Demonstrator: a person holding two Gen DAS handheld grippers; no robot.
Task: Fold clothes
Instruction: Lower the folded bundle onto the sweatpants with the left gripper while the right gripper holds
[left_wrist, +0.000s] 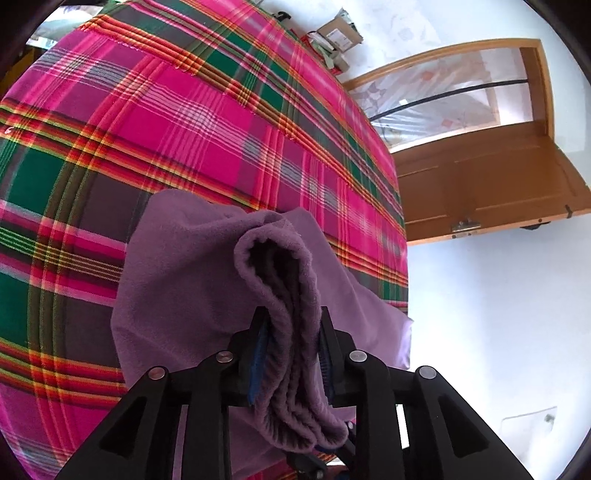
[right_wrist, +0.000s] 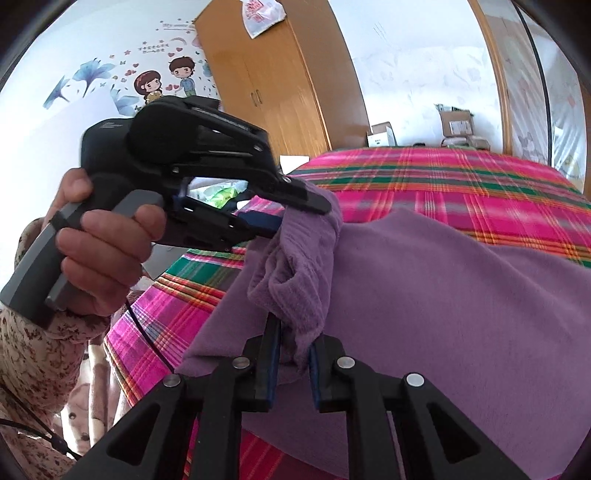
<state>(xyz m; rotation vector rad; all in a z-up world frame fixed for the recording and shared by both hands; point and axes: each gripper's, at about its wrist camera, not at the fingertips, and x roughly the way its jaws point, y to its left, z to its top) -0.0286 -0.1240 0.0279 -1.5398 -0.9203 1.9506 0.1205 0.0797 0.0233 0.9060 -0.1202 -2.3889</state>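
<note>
Bedroom with white walls, bed under a pink-green plaid bedspread (left_wrist: 192, 122) filling most of both views. Far left in the right wrist view: wall stickers of cartoon kids and blue flowers (right_wrist: 147, 81), then a floral sleeve (right_wrist: 33, 354) and the person's hand (right_wrist: 103, 258) on the grey handle of the left gripper (right_wrist: 295, 218). Its jaws are narrowed and clamped on a bunched ribbed edge of the purple garment (right_wrist: 443, 314), which hangs between the two grippers and drapes down onto the bedspread. Behind it, a wooden wardrobe (right_wrist: 280, 81). Low centre, the right gripper (right_wrist: 293, 354) is nearly closed, pinching a hanging fold of the same purple edge between its blue pads. Cardboard boxes (right_wrist: 456, 123) sit past the far end of the bed.

Left wrist view: garment (left_wrist: 192, 280) lies over the bed's near right part, thick folded layers gripped in the left gripper (left_wrist: 293, 332). Right side: open wooden door (left_wrist: 491, 181), white floor.
</note>
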